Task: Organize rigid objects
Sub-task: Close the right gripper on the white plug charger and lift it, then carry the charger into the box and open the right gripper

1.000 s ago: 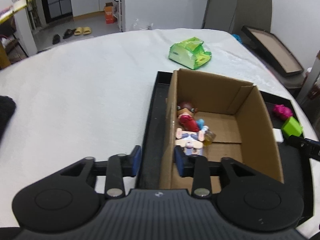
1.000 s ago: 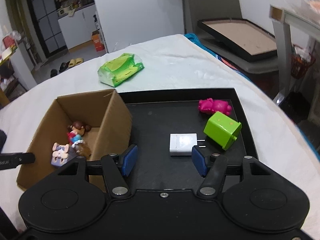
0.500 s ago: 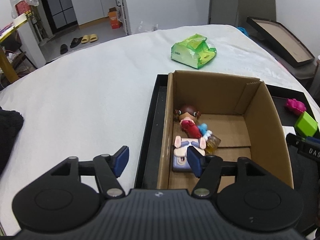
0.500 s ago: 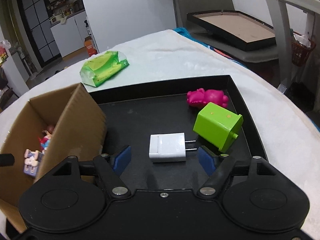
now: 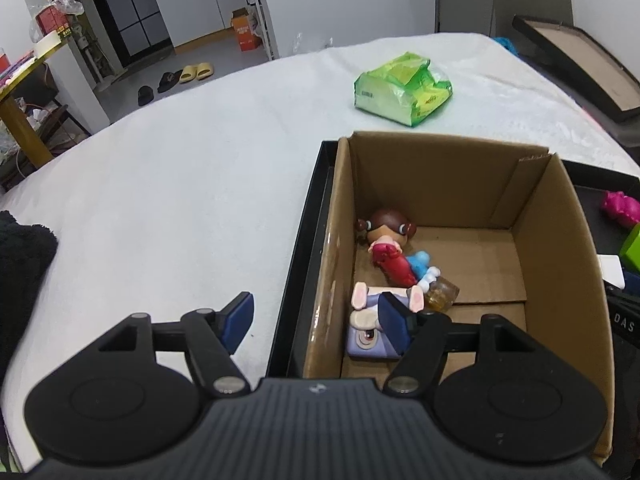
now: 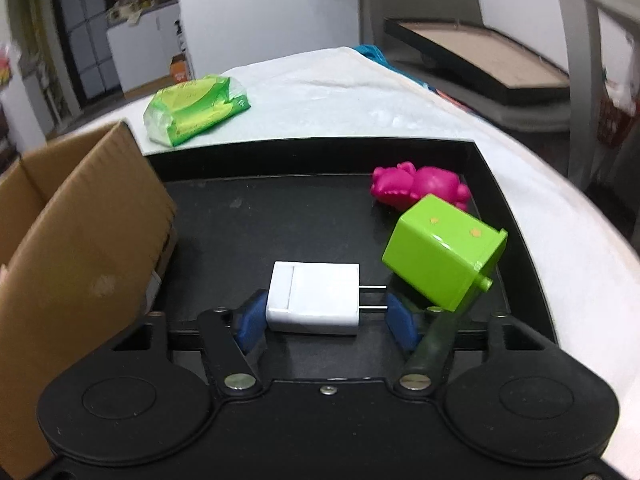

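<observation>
Cardboard box [image 5: 560, 240] unprinted; right gripper [image 5: 624, 322] reads "DAS".

Both tongs, the left tongs [image 5: 316, 316] and the right tongs [image 6: 326, 318], share one build: matte black bodies with two round discs flanking the centre, angled black finger arms pinned by silver screws, blue pads [image 5: 239, 317] at the tips, and a ribbed grey top on the left.

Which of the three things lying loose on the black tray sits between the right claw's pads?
The white plug adapter; the green block and pink toy lie beyond it.
</observation>
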The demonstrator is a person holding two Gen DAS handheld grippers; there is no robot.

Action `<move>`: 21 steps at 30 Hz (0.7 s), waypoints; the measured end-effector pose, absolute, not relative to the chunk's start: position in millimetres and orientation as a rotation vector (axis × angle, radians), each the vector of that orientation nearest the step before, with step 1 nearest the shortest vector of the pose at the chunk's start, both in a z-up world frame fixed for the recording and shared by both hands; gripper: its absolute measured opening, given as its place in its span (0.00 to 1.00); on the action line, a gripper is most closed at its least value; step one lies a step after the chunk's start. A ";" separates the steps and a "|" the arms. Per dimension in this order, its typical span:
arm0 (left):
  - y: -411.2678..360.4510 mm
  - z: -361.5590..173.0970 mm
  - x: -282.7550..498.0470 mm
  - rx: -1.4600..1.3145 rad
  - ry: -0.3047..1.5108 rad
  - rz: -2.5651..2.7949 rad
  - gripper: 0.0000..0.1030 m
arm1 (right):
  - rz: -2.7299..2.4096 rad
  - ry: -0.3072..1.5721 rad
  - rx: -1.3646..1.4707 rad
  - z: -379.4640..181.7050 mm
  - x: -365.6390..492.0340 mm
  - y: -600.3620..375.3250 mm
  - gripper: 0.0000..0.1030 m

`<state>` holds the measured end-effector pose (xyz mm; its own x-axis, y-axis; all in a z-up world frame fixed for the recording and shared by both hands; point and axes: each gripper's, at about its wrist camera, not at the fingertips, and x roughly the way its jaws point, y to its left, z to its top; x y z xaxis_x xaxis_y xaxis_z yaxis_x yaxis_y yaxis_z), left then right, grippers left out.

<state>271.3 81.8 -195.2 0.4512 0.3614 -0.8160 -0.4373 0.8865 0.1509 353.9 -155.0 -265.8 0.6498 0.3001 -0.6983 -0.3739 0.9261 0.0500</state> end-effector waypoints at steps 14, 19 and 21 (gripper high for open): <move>76.6 -186.0 276.7 -0.093 1.006 0.529 0.66 | 0.376 0.838 -0.095 -253.8 331.3 -163.4 0.59; 76.6 -179.2 278.0 -0.140 1.020 0.525 0.66 | 0.375 0.818 -0.111 -238.1 317.5 -171.1 0.59; 74.9 -177.0 275.7 -0.130 1.013 0.515 0.66 | 0.367 0.806 -0.099 -228.8 314.7 -176.4 0.59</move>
<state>275.7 74.9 -177.0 0.4215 0.3513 -0.8360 -0.4689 0.8735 0.1306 314.7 -176.4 -228.8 0.6332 0.2825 -0.7206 -0.3575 0.9325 0.0515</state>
